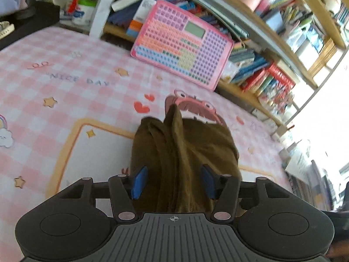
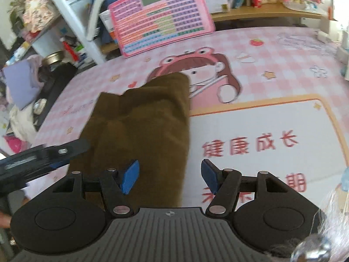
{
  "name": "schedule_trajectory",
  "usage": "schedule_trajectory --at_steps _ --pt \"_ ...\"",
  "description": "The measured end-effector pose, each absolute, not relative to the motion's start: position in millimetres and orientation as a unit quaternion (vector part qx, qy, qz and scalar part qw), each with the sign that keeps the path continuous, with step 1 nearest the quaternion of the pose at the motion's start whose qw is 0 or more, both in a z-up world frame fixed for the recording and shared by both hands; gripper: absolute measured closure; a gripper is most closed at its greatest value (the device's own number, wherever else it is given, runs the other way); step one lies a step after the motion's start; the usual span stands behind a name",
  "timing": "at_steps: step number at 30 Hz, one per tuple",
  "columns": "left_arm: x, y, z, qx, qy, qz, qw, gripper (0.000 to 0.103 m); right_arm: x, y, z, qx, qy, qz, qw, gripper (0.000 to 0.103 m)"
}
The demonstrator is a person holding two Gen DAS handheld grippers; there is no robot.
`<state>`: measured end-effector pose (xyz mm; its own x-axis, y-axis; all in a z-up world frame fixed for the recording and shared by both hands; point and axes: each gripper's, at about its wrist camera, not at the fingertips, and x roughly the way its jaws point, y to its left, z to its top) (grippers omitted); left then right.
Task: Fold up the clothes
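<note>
An olive-brown garment [image 1: 185,152] lies bunched and partly folded on the pink checked mat [image 1: 65,83]. In the left wrist view my left gripper [image 1: 173,181] is open, its blue pads either side of the cloth's near end without pinching it. In the right wrist view the same garment [image 2: 139,118] lies as a long folded strip on the mat [image 2: 272,65]. My right gripper [image 2: 170,175] is open over its near right edge; the left pad [image 2: 130,175] is above the cloth and the right pad [image 2: 209,176] is above the bare mat. The left gripper's body [image 2: 39,159] shows at the left.
A pink toy keyboard tablet [image 1: 183,43] leans against the bookshelf [image 1: 272,50] at the mat's far edge; it also shows in the right wrist view [image 2: 159,15]. Cups with pens [image 1: 85,6] and dark items stand at the far left. Clutter and cloths [image 2: 21,83] lie beyond the mat's left edge.
</note>
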<state>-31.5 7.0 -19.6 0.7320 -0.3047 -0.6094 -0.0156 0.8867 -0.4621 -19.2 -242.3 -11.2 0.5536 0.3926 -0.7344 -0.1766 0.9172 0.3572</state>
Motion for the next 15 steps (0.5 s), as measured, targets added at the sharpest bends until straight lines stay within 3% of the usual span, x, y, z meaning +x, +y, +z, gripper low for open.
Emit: schedule_trajectory --at_steps 1,7,11,15 --pt "-31.0 5.1 -19.3 -0.218 0.354 -0.081 0.906 0.095 -20.1 -238.7 -12.3 0.119 0.443 0.169 0.872 0.042" --pt "-55.5 -28.2 17.9 -0.091 0.253 -0.138 0.953 0.095 -14.5 -229.9 -24.5 0.123 0.459 0.161 0.865 0.042" --pt "-28.4 -5.0 -35.2 -0.137 0.358 -0.064 0.922 0.094 -10.3 -222.6 -32.3 0.11 0.475 0.154 0.859 0.041" --pt "-29.9 -0.7 -46.7 -0.138 0.357 -0.068 0.921 0.09 -10.3 -214.9 -36.4 0.099 0.478 0.154 0.859 0.041"
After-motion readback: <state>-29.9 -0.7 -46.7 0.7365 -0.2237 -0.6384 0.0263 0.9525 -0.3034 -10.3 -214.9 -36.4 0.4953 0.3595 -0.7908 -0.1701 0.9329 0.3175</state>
